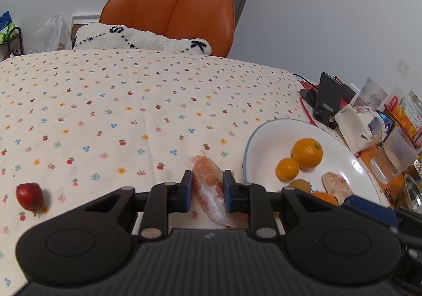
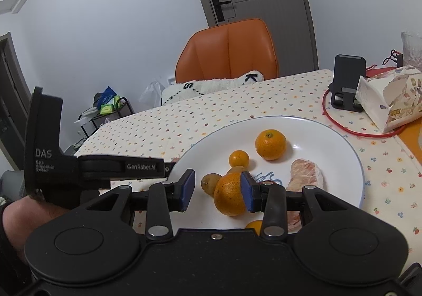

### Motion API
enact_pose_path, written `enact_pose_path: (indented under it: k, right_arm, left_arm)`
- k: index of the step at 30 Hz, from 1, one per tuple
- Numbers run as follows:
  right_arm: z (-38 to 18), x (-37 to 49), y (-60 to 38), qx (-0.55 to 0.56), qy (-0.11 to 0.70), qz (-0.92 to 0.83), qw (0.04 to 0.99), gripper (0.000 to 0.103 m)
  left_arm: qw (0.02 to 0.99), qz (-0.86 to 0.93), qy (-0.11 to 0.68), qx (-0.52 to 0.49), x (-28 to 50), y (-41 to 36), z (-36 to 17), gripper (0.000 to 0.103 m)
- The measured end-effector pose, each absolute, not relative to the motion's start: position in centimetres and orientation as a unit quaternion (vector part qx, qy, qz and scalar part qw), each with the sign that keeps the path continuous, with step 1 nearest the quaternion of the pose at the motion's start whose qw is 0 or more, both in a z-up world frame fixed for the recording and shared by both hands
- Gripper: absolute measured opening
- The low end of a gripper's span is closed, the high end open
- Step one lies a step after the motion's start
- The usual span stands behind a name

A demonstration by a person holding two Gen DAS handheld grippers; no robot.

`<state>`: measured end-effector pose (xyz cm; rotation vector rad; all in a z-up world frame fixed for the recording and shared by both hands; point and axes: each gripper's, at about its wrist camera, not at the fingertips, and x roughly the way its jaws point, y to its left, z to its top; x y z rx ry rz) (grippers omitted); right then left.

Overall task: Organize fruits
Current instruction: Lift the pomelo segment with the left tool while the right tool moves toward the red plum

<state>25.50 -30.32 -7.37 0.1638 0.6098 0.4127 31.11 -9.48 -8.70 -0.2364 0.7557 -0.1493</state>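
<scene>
A peeled pink citrus segment (image 1: 208, 187) lies lengthwise between the blue pads of my left gripper (image 1: 207, 187), which is shut on it just left of the white plate (image 1: 263, 132). A small red fruit (image 1: 29, 195) sits on the cloth at far left. My right gripper (image 2: 217, 190) is open over the plate (image 2: 343, 143). An orange (image 2: 228, 197) rests against its right pad, with a gap to the left pad. Also on the plate are a large orange (image 2: 270, 144), a small orange (image 2: 238, 158), a kiwi (image 2: 211, 184) and a second pink segment (image 2: 306, 172).
An orange chair (image 1: 171, 8) with a white cushion (image 1: 142, 38) stands behind the flower-print tablecloth (image 1: 105, 100). Right of the plate are a black phone stand (image 2: 348, 79), a tissue box (image 2: 390, 100) and clear plastic containers (image 1: 395, 156). A hand (image 2: 15, 216) holds the left device.
</scene>
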Motion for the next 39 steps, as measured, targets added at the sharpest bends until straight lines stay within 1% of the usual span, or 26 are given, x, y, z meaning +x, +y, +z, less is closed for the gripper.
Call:
enact_pose_path:
  k: [8,20,24,26,27,28,31,32,33,34,35,36,37,38,39]
  right_arm:
    - [-7.0,25.2,-29.3,0.078,0.293,0.216,0.928,0.039]
    - [-7.0,24.9,-25.5,0.069,0.295,0.256,0.918,0.039]
    - [-7.0,24.6,-24.6,0.064,0.298,0.263,0.915,0.039]
    - [-7.1,24.5,-24.4,0.062,0.3,0.265,0.914,0.039]
    - [-7.1,24.4,-24.3,0.061,0.302,0.265,0.914,0.039]
    - [-7.2,24.3,-24.3,0.06,0.304,0.264,0.913,0.039]
    - [-7.4,24.4,-24.6,0.06,0.307,0.259,0.914,0.04]
    - [-7.5,24.3,-24.8,0.061,0.309,0.257,0.914,0.043]
    - [-7.6,24.3,-24.9,0.062,0.309,0.256,0.914,0.049]
    - [-7.7,24.3,-25.0,0.062,0.308,0.255,0.915,0.052]
    - [-7.7,24.2,-25.1,0.061,0.306,0.254,0.915,0.058]
    - [-7.7,24.2,-25.1,0.059,0.304,0.253,0.917,0.064]
    - [-7.6,24.1,-25.0,0.056,0.301,0.252,0.918,0.066]
    - [-7.5,24.1,-25.0,0.052,0.298,0.25,0.92,0.07]
    - [-7.4,24.1,-24.9,0.05,0.295,0.251,0.921,0.074]
  left_arm:
    - [0.92,-0.065,0.37,-0.115,29.4,-8.1,-8.3,0.02]
    - [0.916,-0.046,0.378,-0.123,26.5,-3.9,-8.0,0.021]
    - [0.913,-0.042,0.387,-0.123,26.1,-3.1,-7.9,0.024]
    - [0.912,-0.046,0.388,-0.127,25.9,-3.1,-7.8,0.024]
    - [0.912,-0.051,0.387,-0.128,25.8,-3.1,-7.8,0.026]
    - [0.912,-0.051,0.387,-0.123,25.8,-3.4,-7.8,0.031]
    - [0.914,-0.043,0.388,-0.107,25.8,-4.2,-8.2,0.036]
    - [0.914,-0.045,0.39,-0.108,25.9,-4.4,-8.4,0.037]
    - [0.915,-0.044,0.387,-0.106,25.8,-4.6,-8.5,0.041]
    - [0.917,-0.043,0.384,-0.101,25.8,-4.8,-8.5,0.045]
    - [0.918,-0.041,0.384,-0.093,25.9,-5.2,-8.6,0.045]
    - [0.919,-0.039,0.383,-0.082,25.9,-5.6,-8.6,0.045]
    - [0.921,-0.036,0.381,-0.074,25.9,-5.8,-8.7,0.045]
    - [0.922,-0.033,0.379,-0.069,25.9,-5.9,-8.7,0.044]
    - [0.923,-0.028,0.378,-0.064,25.9,-5.9,-8.8,0.039]
